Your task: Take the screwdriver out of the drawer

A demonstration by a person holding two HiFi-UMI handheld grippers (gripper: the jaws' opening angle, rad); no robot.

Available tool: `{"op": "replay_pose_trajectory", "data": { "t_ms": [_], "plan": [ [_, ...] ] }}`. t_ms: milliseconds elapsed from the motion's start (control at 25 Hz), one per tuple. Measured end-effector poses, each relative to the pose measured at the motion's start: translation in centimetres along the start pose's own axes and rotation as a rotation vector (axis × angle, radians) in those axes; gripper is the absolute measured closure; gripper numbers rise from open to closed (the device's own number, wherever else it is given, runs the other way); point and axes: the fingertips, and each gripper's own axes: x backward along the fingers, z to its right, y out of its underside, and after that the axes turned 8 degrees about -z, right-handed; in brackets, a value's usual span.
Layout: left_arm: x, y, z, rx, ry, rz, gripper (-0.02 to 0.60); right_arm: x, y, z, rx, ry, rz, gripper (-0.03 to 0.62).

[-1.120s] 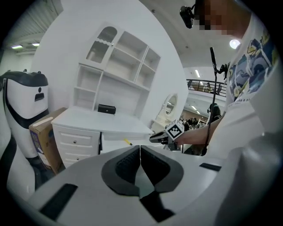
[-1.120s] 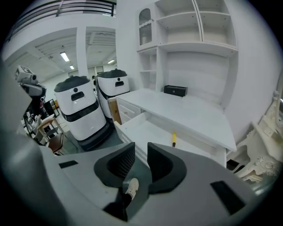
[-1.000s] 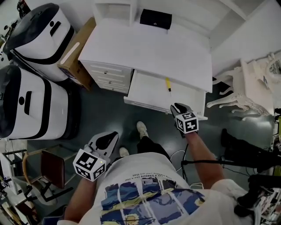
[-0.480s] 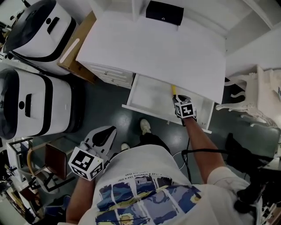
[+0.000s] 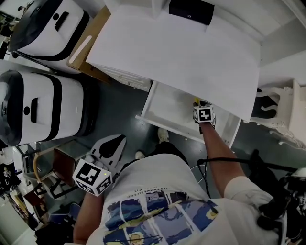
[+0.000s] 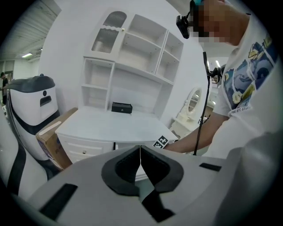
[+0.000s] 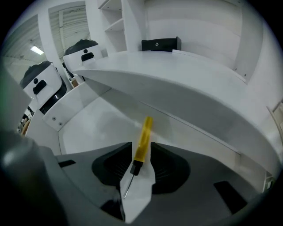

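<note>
Two rounded machines [image 5: 45,107] with glossy white shells and black bands stand on the dark floor at far left, and a brown cardboard box [image 5: 91,45] is wedged between the upper one and the desk. The left claw [image 5: 116,142] hangs low over the floor in front of the person's torso, well apart from the furniture. In its own view the left claw [image 6: 140,160] is clenched, its dark moulded pads meeting along a thin seam with nothing between them. The desk is smooth matte white, and on the flat tabletop [image 5: 181,52] a small black rectangular box [image 5: 191,10] sits at the back, under open white shelving [image 6: 132,66]. The shallow white drawer [image 5: 167,103] below the tabletop stands pulled out. The right claw [image 5: 203,114] is reached into its right-hand part. The right gripper view shows the right claw [image 7: 138,161] released, its ribbed black pads set apart to either side of the screwdriver [image 7: 142,140]. The screwdriver lies flat on the drawer floor. It has a slim translucent yellow handle, a black collar and a thin metal shaft pointing back towards the camera. The handle runs close along the pad at the view's right; contact cannot be confirmed. A carved white chair [image 5: 282,107] stands at far right.
</note>
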Motion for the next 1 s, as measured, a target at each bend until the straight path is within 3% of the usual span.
{"op": "replay_pose_trajectory", "data": {
  "t_ms": [720,1000],
  "plan": [
    [-0.6,-0.1,-0.8,0.022,-0.013,-0.007,0.568,-1.4,-0.2,-0.4,-0.003,0.009,-0.016,0.499],
    [0.7,0.9,-0.7,0.006,0.000,0.012,0.568,0.1,0.2,-1.5,0.054,-0.007,-0.014,0.500]
  ]
}}
